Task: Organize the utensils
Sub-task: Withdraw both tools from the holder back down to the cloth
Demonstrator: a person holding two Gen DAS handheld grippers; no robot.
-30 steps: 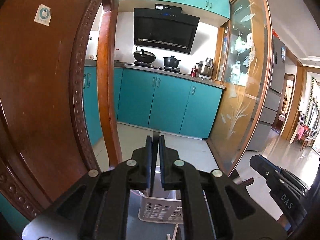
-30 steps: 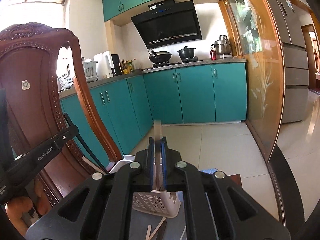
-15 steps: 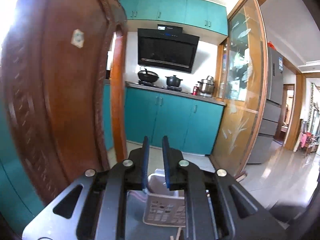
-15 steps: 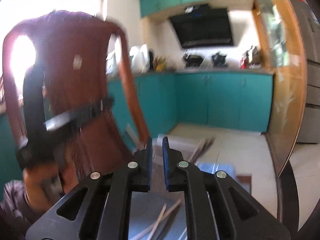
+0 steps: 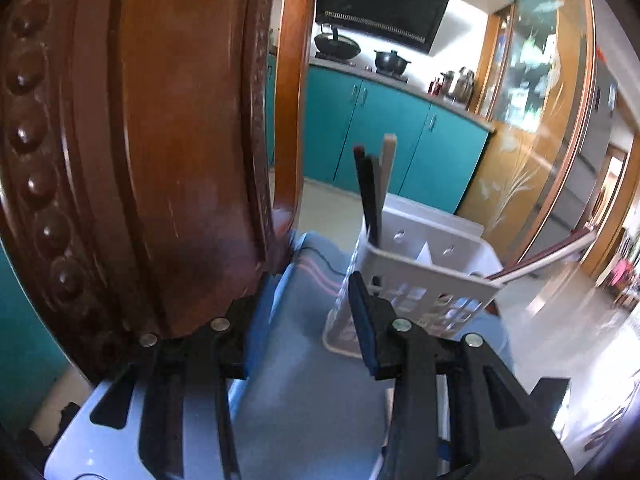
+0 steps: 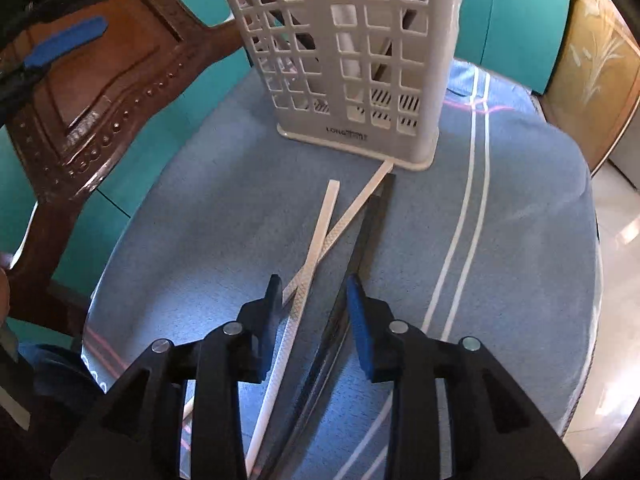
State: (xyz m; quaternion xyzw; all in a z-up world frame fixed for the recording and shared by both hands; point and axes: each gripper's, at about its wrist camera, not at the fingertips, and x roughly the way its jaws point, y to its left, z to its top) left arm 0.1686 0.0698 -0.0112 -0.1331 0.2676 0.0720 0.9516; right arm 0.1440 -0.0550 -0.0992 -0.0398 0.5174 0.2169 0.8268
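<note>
A white slotted utensil basket (image 5: 420, 280) (image 6: 352, 60) stands on a blue striped seat cushion (image 6: 500, 240). Dark chopsticks (image 5: 370, 196) and a beige one (image 5: 389, 160) stand upright in its left corner. Two white chopsticks (image 6: 320, 236) lie crossed on the cushion in front of the basket, beside black chopsticks (image 6: 368, 232). My right gripper (image 6: 314, 312) hangs open just above them, and they run between its fingers. My left gripper (image 5: 304, 328) is open and empty, short of the basket's left side; its blue pad (image 6: 64, 44) shows in the right wrist view.
A carved brown wooden chair back (image 5: 140, 140) rises close on the left of the cushion. Teal kitchen cabinets (image 5: 372, 128) and a glass sliding door (image 5: 532, 120) stand behind. The cushion's edge (image 6: 592, 240) drops to a tiled floor at the right.
Both grippers have gone from shut on thin sticks to wide open. Both have tipped down towards the cushion, and the right one has come low over the loose chopsticks.
</note>
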